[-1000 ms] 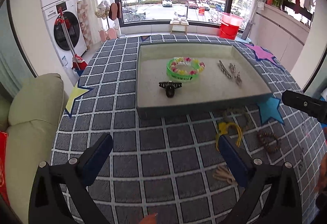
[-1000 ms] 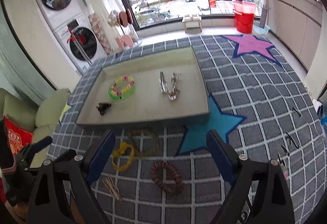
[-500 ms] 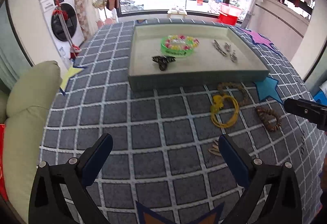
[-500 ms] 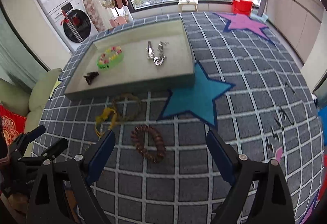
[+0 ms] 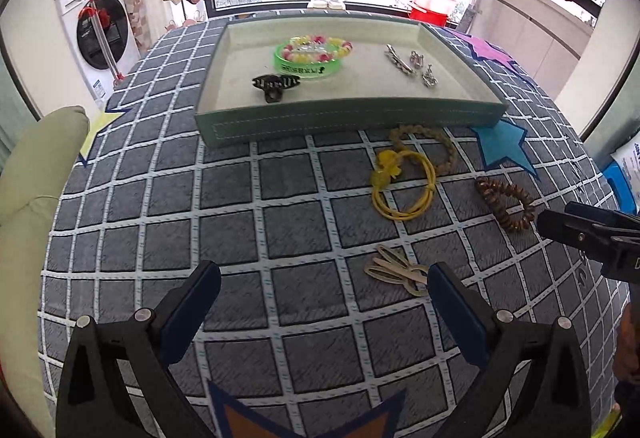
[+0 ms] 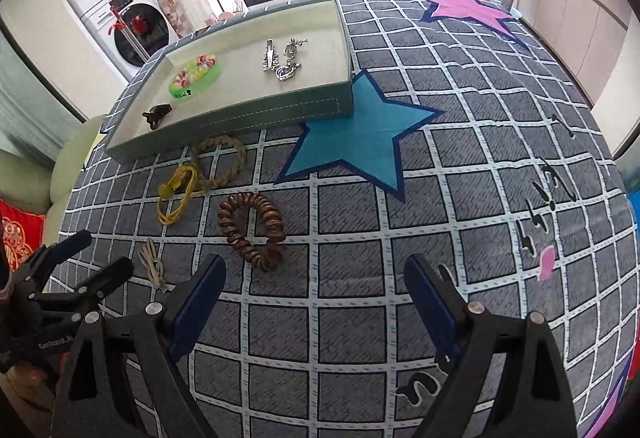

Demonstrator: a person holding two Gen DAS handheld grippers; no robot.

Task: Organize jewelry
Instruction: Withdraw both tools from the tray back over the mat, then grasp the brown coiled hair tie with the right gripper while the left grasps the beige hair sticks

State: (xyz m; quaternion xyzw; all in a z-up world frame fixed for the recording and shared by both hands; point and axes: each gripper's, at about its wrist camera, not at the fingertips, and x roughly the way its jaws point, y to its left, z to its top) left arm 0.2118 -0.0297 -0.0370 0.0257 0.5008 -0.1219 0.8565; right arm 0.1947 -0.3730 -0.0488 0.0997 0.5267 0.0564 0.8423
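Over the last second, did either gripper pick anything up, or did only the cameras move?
Only the cameras moved: both the left gripper and right gripper pulled back from the green tray, fingers open and empty. The brown spiral hair tie, yellow cord loop and the tray's contents stayed put.

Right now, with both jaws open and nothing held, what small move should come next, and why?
Probably lower the right gripper onto the brown spiral hair tie. It lies just ahead of the open jaws, outside the tray, which already holds a beaded bracelet.
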